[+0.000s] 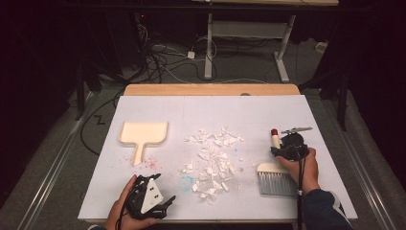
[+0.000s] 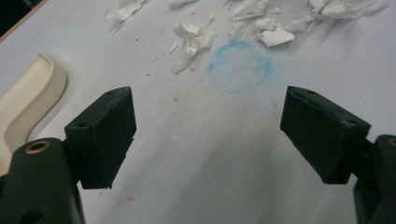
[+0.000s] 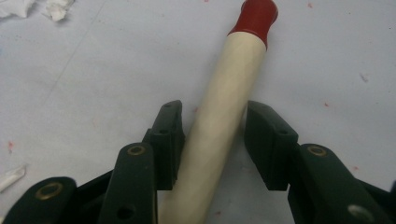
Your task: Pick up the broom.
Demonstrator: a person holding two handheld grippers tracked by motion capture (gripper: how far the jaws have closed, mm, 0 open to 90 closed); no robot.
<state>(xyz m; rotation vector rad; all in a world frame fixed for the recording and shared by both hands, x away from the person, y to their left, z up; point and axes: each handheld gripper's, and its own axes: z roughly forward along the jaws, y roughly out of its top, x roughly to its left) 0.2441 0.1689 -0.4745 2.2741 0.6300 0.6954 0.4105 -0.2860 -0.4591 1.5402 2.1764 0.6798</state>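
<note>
No readable text, label, brand or number appears anywhere (the table sheet bears stains alone).

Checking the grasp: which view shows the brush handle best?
The right gripper view: the cream brush handle with its red tip runs up between the right claw, jaws closing on both sides. The high view shows the handle small, mostly hidden by the claw. The left gripper view faces paper scraps.

The surface [image 1: 268,110] is white, flecked with pink specks and a faint blue ring [image 2: 239,66]. White paper scraps [image 1: 213,158] lie mid-surface. The dustpan [image 1: 142,134] is cream. The brush [image 1: 276,163] has a cream handle, red tip and grey bristles. Both grippers are black.
</note>
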